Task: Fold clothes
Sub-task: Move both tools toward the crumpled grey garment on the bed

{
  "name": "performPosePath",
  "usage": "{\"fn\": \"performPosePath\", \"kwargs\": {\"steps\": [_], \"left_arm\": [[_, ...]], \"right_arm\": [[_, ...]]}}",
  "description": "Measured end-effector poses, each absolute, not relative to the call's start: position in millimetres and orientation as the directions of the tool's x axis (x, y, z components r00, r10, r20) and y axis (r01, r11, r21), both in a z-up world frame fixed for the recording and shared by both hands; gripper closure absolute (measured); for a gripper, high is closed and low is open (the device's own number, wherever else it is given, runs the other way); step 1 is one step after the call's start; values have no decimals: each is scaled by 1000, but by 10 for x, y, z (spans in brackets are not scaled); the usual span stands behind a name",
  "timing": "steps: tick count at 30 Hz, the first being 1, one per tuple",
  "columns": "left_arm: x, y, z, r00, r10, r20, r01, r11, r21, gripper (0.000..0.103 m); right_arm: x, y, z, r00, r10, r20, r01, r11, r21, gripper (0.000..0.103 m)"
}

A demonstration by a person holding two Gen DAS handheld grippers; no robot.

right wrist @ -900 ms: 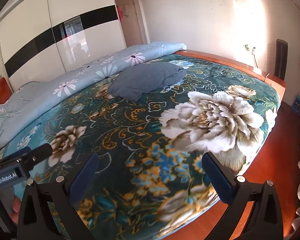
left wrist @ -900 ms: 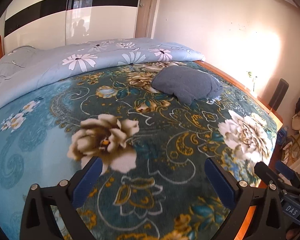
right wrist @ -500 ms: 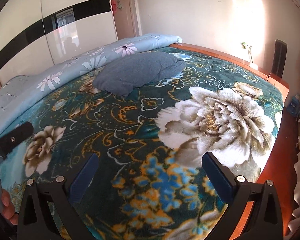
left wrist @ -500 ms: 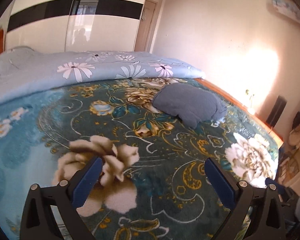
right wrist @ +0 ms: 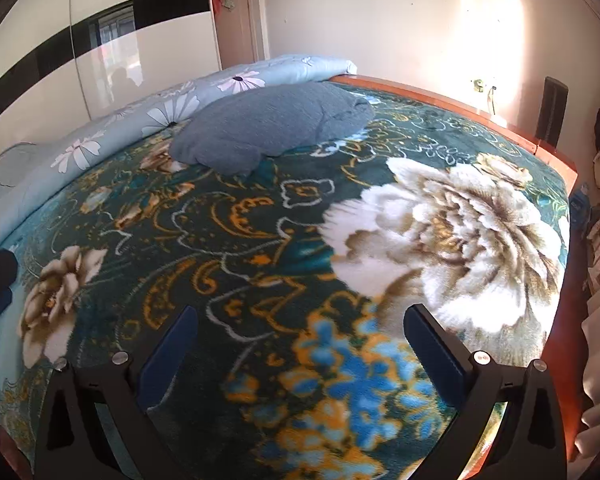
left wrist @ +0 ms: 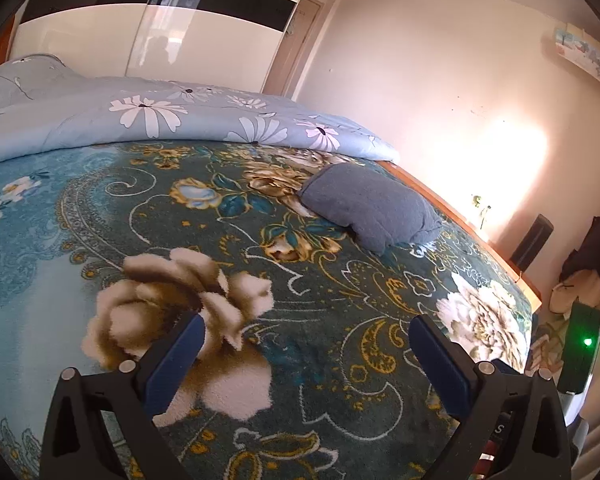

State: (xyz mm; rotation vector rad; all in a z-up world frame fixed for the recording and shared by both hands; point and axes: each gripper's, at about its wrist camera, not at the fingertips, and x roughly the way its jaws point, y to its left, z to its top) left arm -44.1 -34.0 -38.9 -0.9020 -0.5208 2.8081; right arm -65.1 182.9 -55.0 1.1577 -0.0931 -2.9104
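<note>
Seen from two handheld tools poised over a bed: left gripper [left wrist: 306,342] spread wide with nothing between its blue pads, tilted down over a teal floral blanket [left wrist: 320,300]; right gripper [right wrist: 300,334] likewise spread wide and empty above the same blanket. Lying crumpled on the far part of the blanket, well apart from both tools: a grey-blue garment [right wrist: 272,124], just beside a rolled pale-blue quilt with white daisies [left wrist: 160,120] and near the wooden bed edge [right wrist: 440,96]. In the right wrist view, at the left margin, part of the other tool, dark with a blue pad. Behind the bed: a glossy white wardrobe with a black band [left wrist: 148,20], a door [right wrist: 236,20], and a sunlit patch on the wall [left wrist: 512,160].
</note>
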Motion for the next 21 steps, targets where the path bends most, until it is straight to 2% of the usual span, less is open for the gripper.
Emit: {"fn": "performPosePath", "kwargs": {"steps": [21], "left_arm": [[-449,-445,-355,-796,196,-572,-7,-949,-316,0]], "right_arm": [[-801,1645,-545,-718,-81,-692,68,-997,46,0]]}}
